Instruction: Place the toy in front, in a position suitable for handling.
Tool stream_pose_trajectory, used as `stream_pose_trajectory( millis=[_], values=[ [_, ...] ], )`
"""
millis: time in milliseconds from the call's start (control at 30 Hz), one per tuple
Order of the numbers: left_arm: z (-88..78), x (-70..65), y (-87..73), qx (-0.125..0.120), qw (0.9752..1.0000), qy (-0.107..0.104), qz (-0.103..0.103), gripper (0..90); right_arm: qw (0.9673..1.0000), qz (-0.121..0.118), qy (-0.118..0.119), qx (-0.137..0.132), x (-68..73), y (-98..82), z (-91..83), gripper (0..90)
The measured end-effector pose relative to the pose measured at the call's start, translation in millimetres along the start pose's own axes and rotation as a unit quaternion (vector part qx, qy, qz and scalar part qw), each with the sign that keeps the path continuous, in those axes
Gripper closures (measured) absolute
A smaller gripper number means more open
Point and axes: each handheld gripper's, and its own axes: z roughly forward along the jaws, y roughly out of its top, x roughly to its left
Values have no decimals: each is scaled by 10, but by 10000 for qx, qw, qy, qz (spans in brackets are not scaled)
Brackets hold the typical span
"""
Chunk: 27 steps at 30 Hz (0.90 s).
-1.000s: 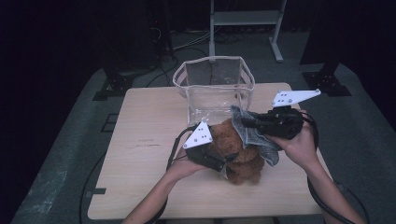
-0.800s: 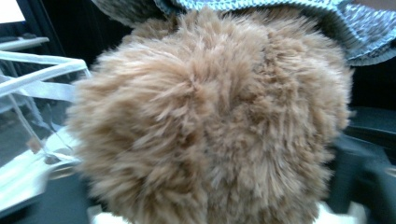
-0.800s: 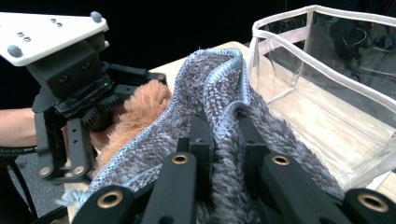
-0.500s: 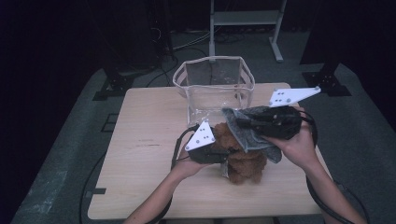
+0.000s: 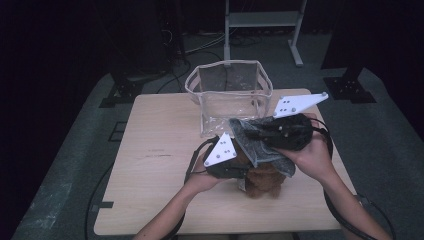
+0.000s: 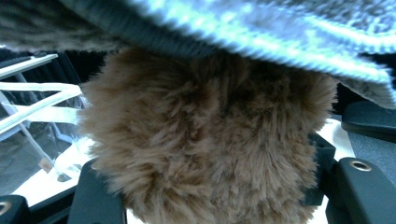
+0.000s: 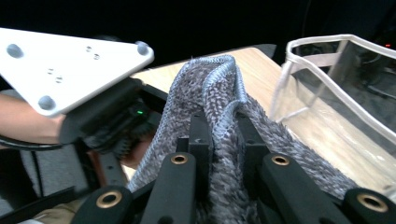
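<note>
1. Two things overlap at the table's [image 5: 150,165] middle: a grey cloth [image 5: 260,142] lies over a brown plush toy [image 5: 262,182], hiding most of the toy in the high view.
2. In the left gripper view the plush [image 6: 210,140] is so close that its shape cannot be read, and the cloth [image 6: 261,32] is a blur along the top edge.
3. The clear bag [image 5: 230,97] stands upright just behind them; its far wall blends into the dark floor, and only part of it [image 7: 336,88] comes into the right gripper view.
4. Left gripper [image 5: 239,172]: its jaws have just been closing and now sit part-way in, pressed on the plush from both sides.
5. Right gripper [image 7: 223,140]: jaws drawn tight on a fold of cloth [image 7: 219,93], which bunches up between them and drapes down over the toy.
6. In the high view the right gripper's [image 5: 252,134] jaw tips are buried in cloth.
</note>
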Motion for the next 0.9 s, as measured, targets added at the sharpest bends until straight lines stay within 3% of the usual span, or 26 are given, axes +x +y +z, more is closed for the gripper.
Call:
stream_pose_trajectory(
  millis=[133,167,233,267,300,333,433,567,733,767,867,900],
  values=[
    [-84,39,-25,10,10000,22,-33,364,9997,102,-240,-18,-119,-44,-50,797],
    [-130,58,-47,1,10000,43,-90,361,9984,164,-531,-46,-215,-104,-113,798],
    [-163,67,-68,-3,10000,44,-82,357,9979,306,-560,-86,-286,-165,-158,798],
    [-171,70,-77,-20,9999,42,-107,357,9978,362,-525,-151,-295,-188,-174,798],
    [-176,74,-85,-20,9999,32,-124,357,9981,428,-345,-268,-295,-205,-183,797],
    [-178,77,-91,-20,9999,39,-127,357,9983,423,-198,-355,-273,-213,-178,797],
    [-214,87,-114,-27,9998,78,-188,356,9984,314,-67,-473,-200,-218,-168,797],
    [-339,131,-181,-45,9994,140,-318,345,9945,508,-221,-893,-239,-285,-287,798],
    [-403,157,-221,81,9994,72,-327,245,9955,593,-39,-734,-209,-378,-96,798],
    [-450,168,-255,177,9993,38,-327,220,9958,603,87,-689,-166,-406,41,798],
    [-534,185,-289,129,9991,-20,-394,174,9950,584,268,-765,-136,-388,110,798],
    [-611,183,-303,112,9994,-19,-324,168,9951,551,302,-759,-118,-375,130,798]
  ],
)
